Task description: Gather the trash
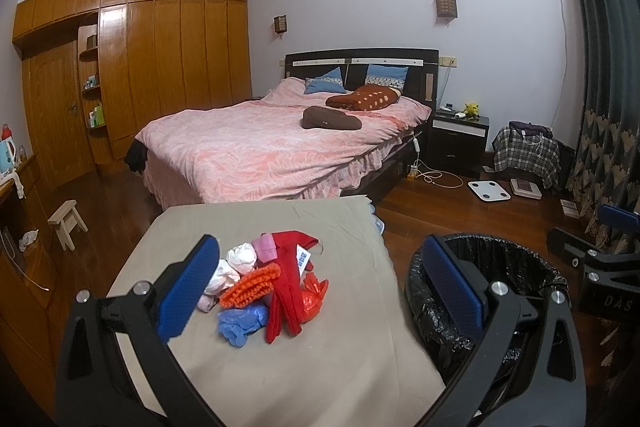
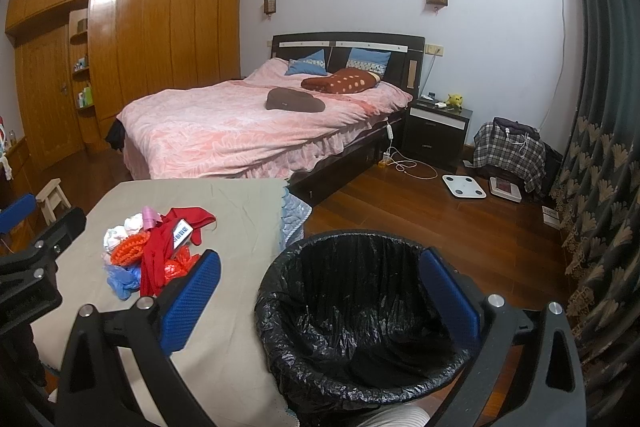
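On the cloth-covered surface (image 1: 320, 347) the trash pile (image 1: 272, 283) lies uncollected, the black-lined bin (image 2: 360, 327) beside it appears empty, and both the left hand-held gripper (image 1: 320, 279) and right hand-held gripper (image 2: 320, 291) gape, holding nothing.

The black-lined round trash bin (image 1: 486, 291) is partly hidden behind the left gripper's (image 1: 320, 287) right finger in the left wrist view. The beige cloth-covered surface (image 2: 224, 211) runs off the bottom edge. The white printed label (image 2: 181, 231) on the red fabric is too small to read.
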